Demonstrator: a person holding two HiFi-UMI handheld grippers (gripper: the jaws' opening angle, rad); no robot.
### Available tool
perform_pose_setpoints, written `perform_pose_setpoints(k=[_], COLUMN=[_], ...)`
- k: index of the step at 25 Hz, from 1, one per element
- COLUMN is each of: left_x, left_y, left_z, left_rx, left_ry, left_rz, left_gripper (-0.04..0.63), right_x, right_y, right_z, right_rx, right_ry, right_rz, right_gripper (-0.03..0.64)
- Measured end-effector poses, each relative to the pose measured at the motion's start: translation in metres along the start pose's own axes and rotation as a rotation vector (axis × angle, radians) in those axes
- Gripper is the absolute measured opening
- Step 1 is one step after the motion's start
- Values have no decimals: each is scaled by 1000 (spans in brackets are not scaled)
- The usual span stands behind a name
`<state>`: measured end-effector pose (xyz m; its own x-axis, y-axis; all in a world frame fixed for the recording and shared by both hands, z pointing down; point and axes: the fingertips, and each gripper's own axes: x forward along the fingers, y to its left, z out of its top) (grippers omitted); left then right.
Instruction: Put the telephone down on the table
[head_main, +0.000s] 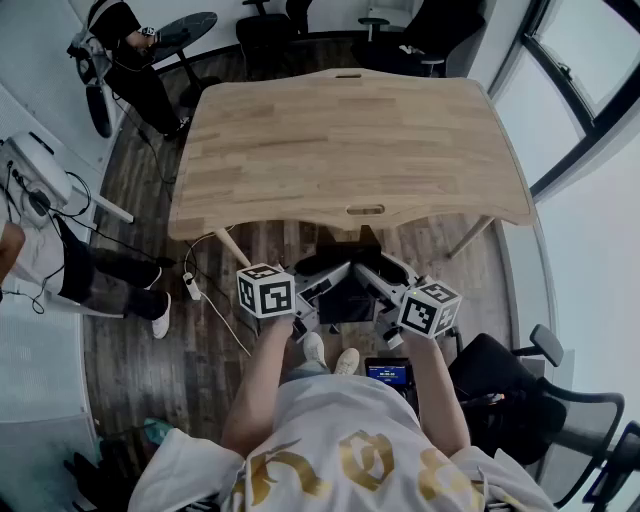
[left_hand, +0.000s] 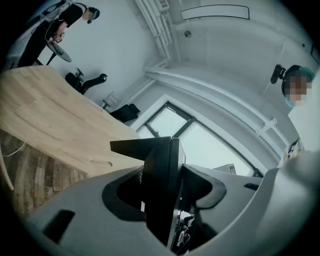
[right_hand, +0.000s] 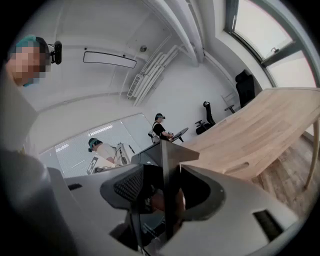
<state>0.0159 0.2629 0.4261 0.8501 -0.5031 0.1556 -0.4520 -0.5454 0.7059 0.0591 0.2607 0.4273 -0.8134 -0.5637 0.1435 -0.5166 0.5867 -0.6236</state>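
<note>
Left gripper (head_main: 318, 290): jaws set wide, clamped on the 9 o'clock edge of the telephone (head_main: 348, 300). Right gripper (head_main: 388, 292): jaws set wide, clamped on its 3 o'clock edge. Telephone position: 6 o'clock of the worktop (head_main: 350, 140), not touching it.

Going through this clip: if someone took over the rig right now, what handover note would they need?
Left gripper: jaws closed on the telephone, gripping one side of it.
Right gripper: jaws closed on the other side, set wide.
Telephone: held in the air between the two grippers, close to the person's body. It is over the floor, short of the near edge of the wooden table.
Done: the telephone is in hand, facing the table.
Left: carry it forward over the tabletop, lower it until it rests flat, then open both grippers and back away.
</note>
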Motion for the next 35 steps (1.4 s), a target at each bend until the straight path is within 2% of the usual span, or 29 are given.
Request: perform_pose_setpoints(k=[15,23,30,35], left_x=[-5,-5,10,34], left_y=[-13,-13,1,29], left_z=[-1,-1,2,27], left_rx=[8,-6,-13,-8], left_ry=[-3,-21,-30,-19], left_rz=[-30,-9,-10,-12], left_gripper=[219,219,219,219], right_x=[-9,-8,-1,24], right_y=[13,11,-8,-40], right_z=[3,4,9,30], right_rx=[-22,-19,2,41], right_ry=[-25,-9,0,-1], right_rz=[-19,1,-5,-4], right_gripper=[233,233,233,233])
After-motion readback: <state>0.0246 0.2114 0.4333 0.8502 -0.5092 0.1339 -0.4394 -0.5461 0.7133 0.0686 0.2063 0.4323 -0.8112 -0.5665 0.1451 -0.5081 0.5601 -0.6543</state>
